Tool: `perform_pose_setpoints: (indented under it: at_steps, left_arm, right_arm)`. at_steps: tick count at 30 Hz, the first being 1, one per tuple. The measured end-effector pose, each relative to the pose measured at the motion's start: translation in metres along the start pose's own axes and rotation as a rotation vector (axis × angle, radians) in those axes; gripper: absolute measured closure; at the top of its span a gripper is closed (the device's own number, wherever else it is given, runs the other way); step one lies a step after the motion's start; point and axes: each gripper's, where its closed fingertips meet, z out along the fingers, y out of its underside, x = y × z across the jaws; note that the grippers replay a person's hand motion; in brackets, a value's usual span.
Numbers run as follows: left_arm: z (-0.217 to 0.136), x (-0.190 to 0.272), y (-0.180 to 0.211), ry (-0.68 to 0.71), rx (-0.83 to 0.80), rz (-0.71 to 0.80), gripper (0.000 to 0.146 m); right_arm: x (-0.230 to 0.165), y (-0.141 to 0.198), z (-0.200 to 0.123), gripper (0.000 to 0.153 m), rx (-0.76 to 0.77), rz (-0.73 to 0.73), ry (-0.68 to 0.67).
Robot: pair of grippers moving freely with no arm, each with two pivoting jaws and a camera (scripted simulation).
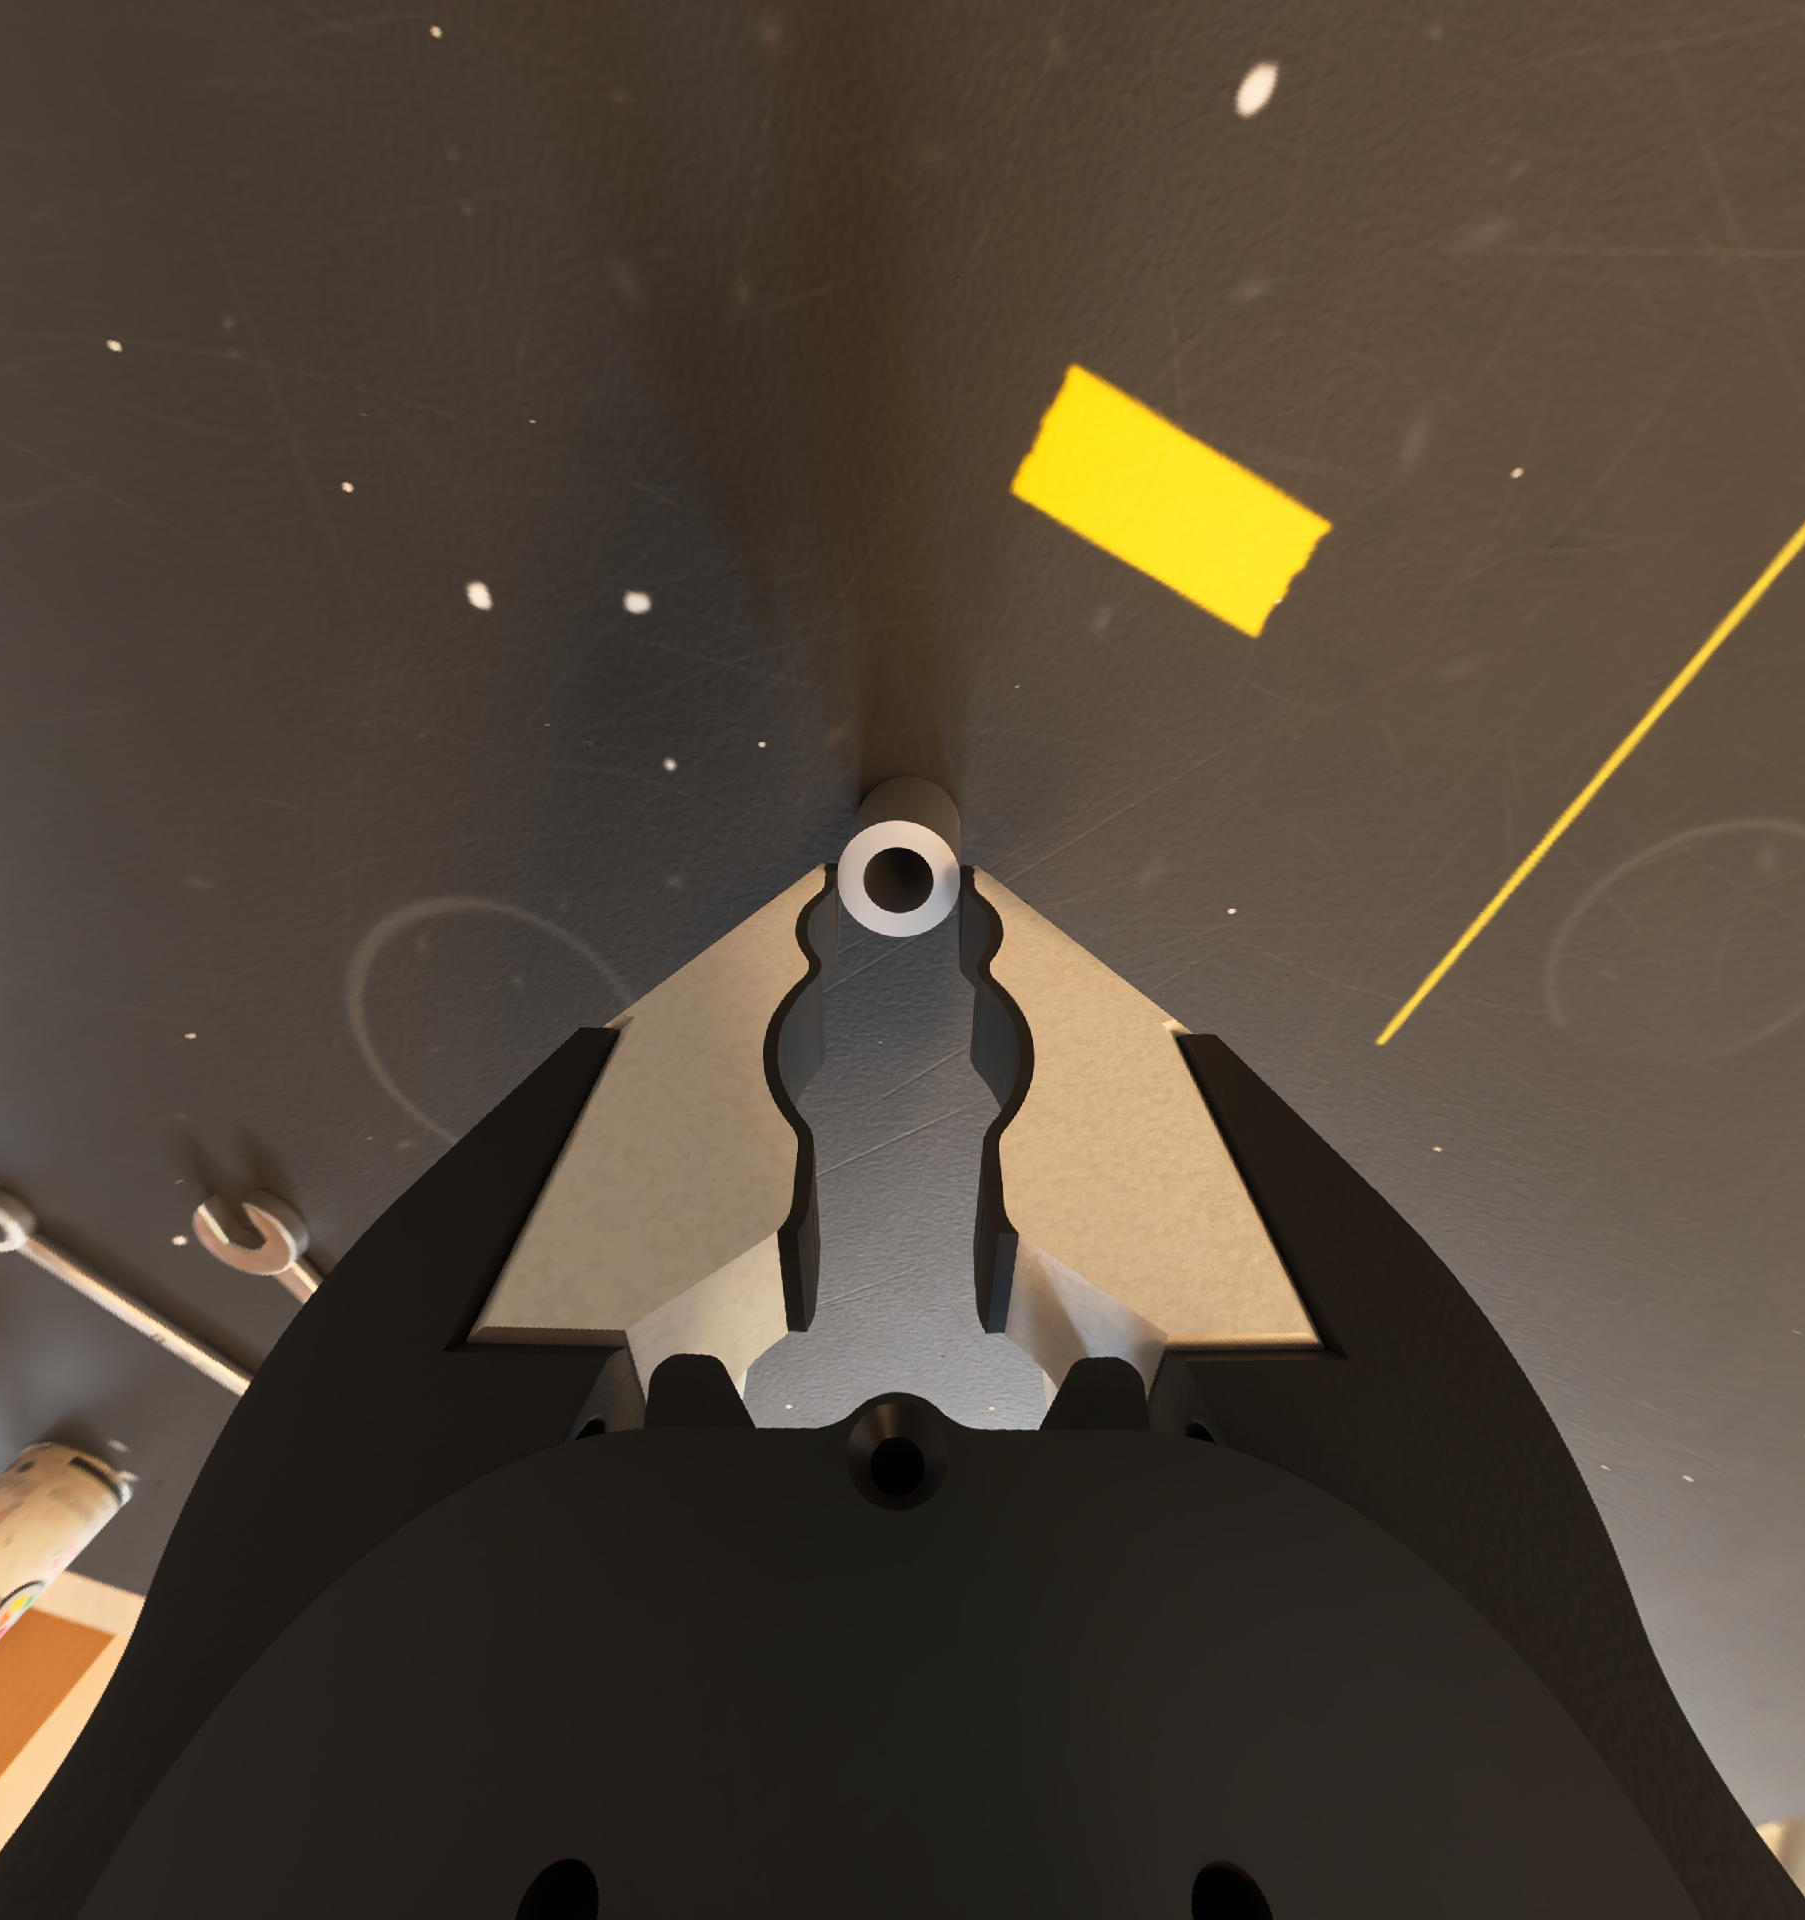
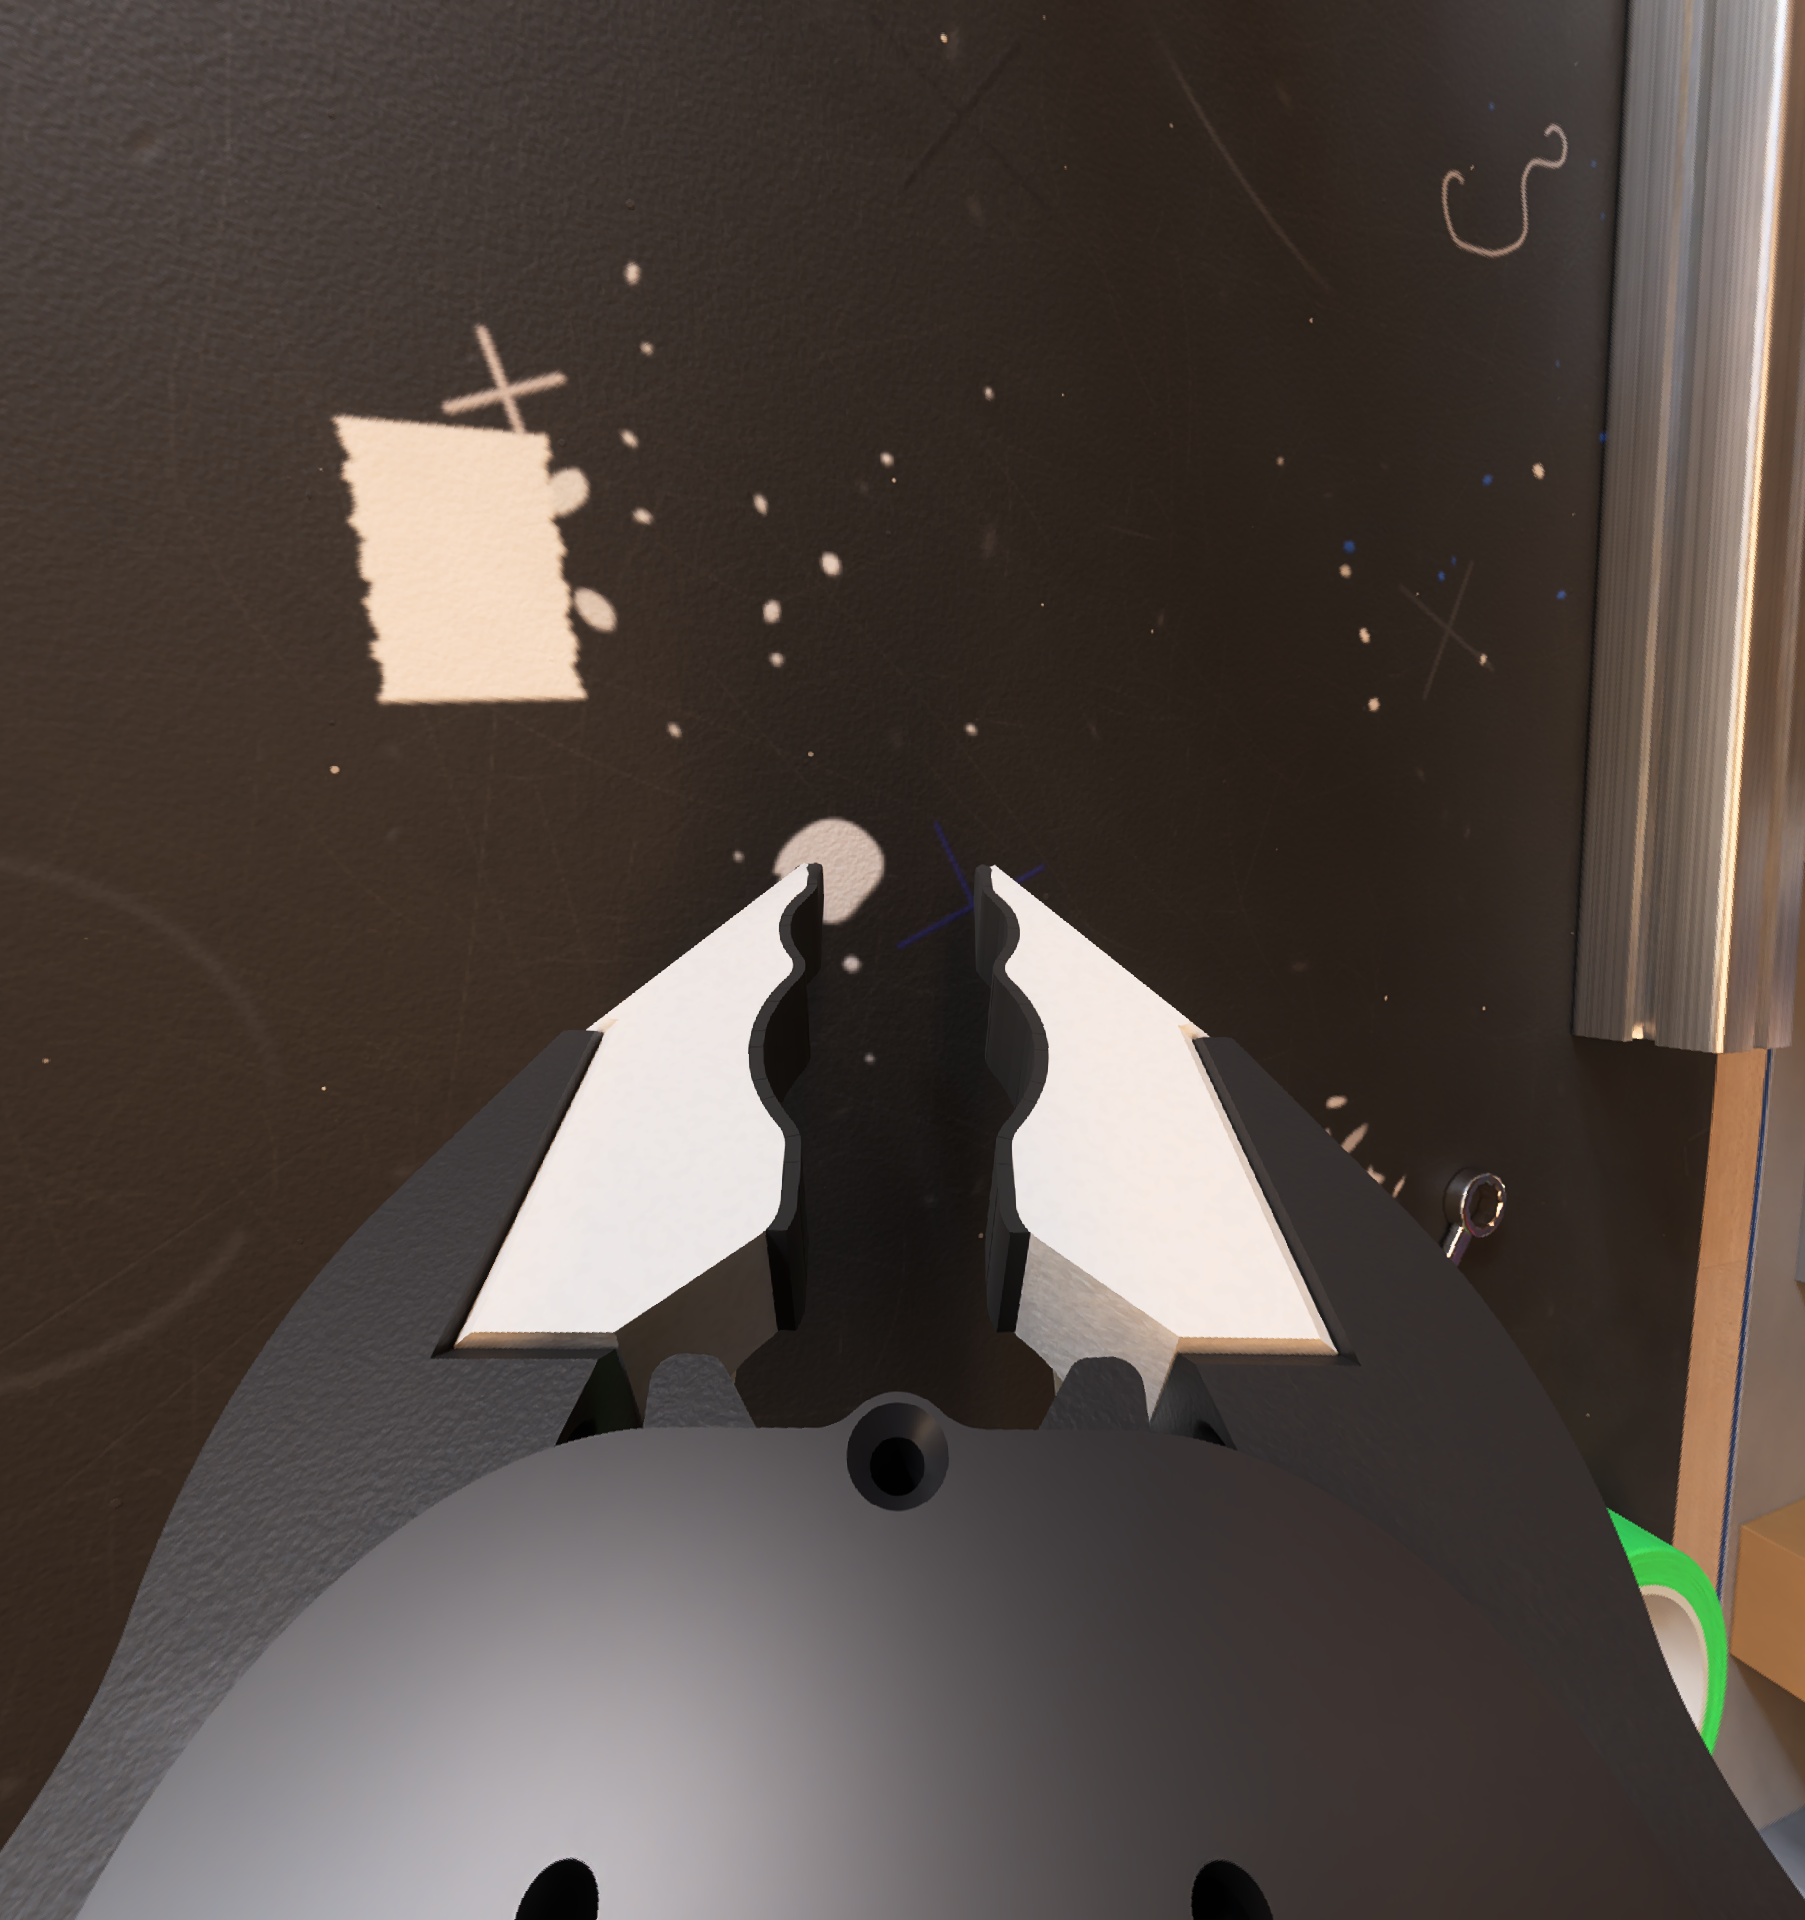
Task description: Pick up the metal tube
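Note:
In the left wrist view the metal tube [image 1: 862, 902] is a short pale grey tube seen end-on, its dark bore facing the camera. It sits between the tips of my left gripper [image 1: 898, 883], over the dark table top [image 1: 462, 312]. The jaws are closed in against its two sides. I cannot tell whether its far end rests on the table. In the right wrist view my right gripper [image 2: 898, 883] hangs over the dark table top [image 2: 1189, 416], open and empty. The tube does not show in that view.
Two wrenches [image 1: 98, 1288] [image 1: 254, 1236] and a pale can [image 1: 15, 1527] lie at the lower left. A yellow tape patch [image 1: 1168, 499] is ahead on the right. An aluminium bar [image 2: 1698, 520], a wrench [image 2: 1478, 1210] and a green tape roll [image 2: 1677, 1631] lie at the table's right edge.

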Motion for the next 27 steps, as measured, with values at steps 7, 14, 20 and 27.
perform_pose_setpoints:
  at_steps: [7,14,20,27]
  left_arm:
    - [-0.027,-0.022,-0.001,-0.153,0.044,-0.01,0.124]
    - [-0.114,-0.022,-0.045,-0.321,0.27,0.008,0.124]
    - [-0.148,0.052,-0.136,-0.158,0.529,0.178,0.124]
    - [-0.141,0.113,-0.215,0.154,0.677,0.296,0.124]
  right_arm:
    - [0.005,-0.004,-0.008,0.124,0.011,0.007,0.024]
    - [0.022,-0.016,-0.028,0.123,0.061,0.049,0.105]
    - [0.031,-0.053,-0.053,0.123,0.196,0.031,0.21]
    - [0.005,-0.11,-0.086,0.125,0.395,-0.157,0.25]
